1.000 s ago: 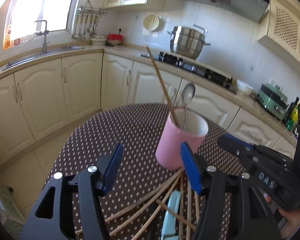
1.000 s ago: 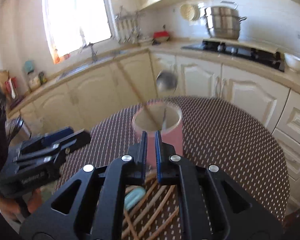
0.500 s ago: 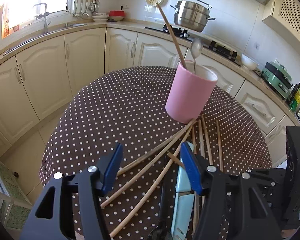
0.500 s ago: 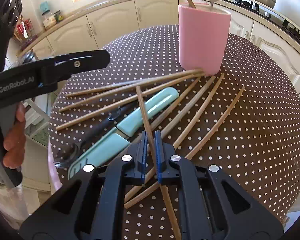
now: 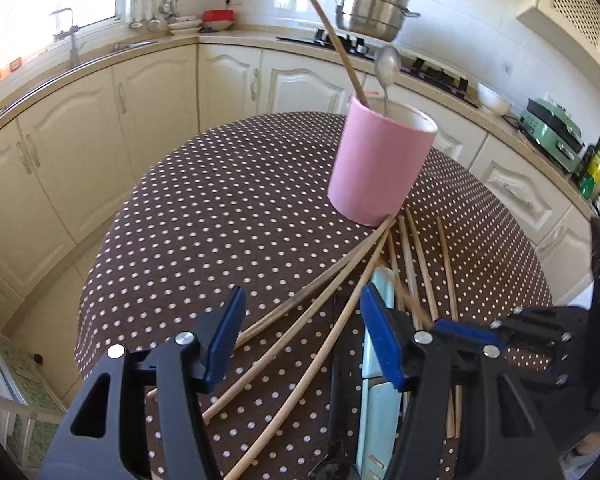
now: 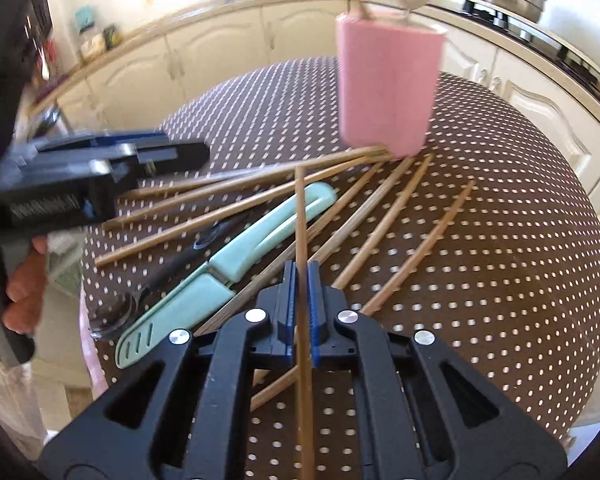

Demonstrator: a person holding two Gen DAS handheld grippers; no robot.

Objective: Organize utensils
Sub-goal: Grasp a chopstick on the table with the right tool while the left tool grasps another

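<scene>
A pink holder (image 5: 376, 172) (image 6: 388, 92) stands upright on the dotted table (image 5: 220, 220), with one chopstick (image 5: 336, 36) and a metal spoon (image 5: 386, 66) in it. Several loose chopsticks (image 6: 384, 216) fan out from its base. Among them lie a mint knife (image 6: 228, 256) and a black-handled spoon (image 6: 172, 276). My right gripper (image 6: 300, 280) is closing tight on one chopstick (image 6: 300, 208), which points toward the holder. My left gripper (image 5: 300, 300) hangs open over the left chopsticks, touching none.
Cream cabinets and a counter ring the table, with a sink at the left and a steel pot (image 5: 372, 4) on the hob behind. The table's edge runs close at the left and right. A hand (image 6: 24, 280) holds the left gripper's handle.
Both grippers came down from holder height to the pile on the table. The right gripper, shut on nothing a second ago, now has a chopstick between its pads.
</scene>
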